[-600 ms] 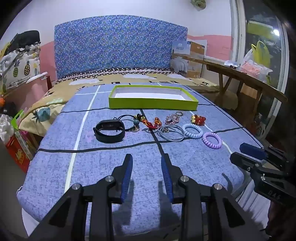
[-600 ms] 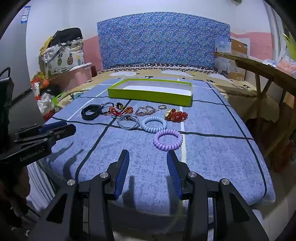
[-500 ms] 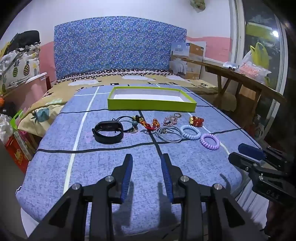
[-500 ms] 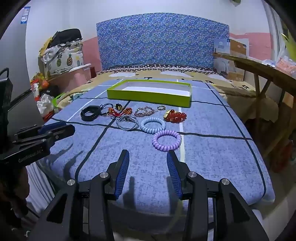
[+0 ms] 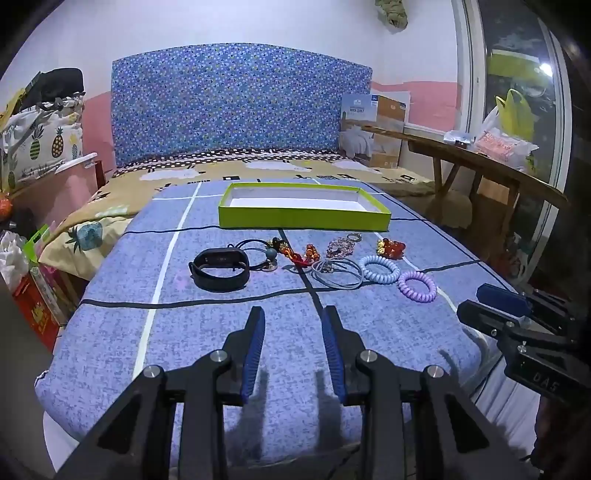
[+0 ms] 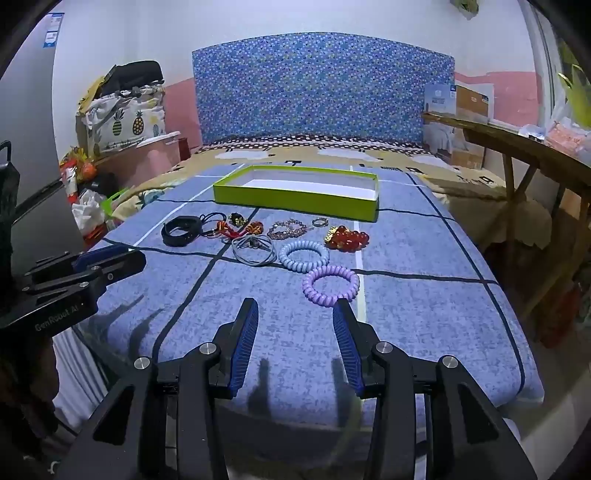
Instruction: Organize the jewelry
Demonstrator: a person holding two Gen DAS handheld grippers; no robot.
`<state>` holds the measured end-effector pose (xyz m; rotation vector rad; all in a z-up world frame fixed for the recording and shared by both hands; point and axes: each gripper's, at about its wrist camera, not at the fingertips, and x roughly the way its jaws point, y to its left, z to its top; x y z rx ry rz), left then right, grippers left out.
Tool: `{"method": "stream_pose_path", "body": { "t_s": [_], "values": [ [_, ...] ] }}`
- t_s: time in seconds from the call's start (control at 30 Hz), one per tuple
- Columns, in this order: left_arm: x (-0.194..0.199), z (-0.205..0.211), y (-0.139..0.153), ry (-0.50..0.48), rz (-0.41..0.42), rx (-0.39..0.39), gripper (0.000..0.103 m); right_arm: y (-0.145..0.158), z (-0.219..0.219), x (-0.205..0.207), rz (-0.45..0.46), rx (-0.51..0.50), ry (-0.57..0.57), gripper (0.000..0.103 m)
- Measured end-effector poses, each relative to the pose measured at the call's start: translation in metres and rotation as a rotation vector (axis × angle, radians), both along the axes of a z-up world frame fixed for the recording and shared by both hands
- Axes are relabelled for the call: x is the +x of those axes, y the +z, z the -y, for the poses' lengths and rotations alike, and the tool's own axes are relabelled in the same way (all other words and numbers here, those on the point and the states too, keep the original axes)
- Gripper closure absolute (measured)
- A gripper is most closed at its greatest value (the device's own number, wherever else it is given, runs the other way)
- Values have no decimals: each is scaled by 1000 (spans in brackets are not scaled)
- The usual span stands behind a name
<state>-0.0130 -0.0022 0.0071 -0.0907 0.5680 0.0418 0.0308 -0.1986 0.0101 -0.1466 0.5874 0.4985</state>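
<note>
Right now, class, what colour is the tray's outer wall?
Lime green tray, clearest in the right wrist view.

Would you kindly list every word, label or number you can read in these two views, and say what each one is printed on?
"GenRobot AI": on the body of the left tool, right wrist view; the last letters are faint.
"DA5": on the body of the right tool, left wrist view; somewhat blurred.
Cardboard box label: two lines of print, too small to read.
Blue sticker on the wall, upper left: too blurred to read.
Red packet beside the bed: print unreadable.
</note>
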Motion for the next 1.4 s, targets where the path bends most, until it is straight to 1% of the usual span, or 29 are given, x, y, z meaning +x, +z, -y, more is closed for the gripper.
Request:
{"method": "stream_pose_path", "body": {
  "t_s": [1.4],
  "values": [
    [0,1,-5,0,1,1,70,-3,-4,-1,-2,-7,-1,60]
  ]
}}
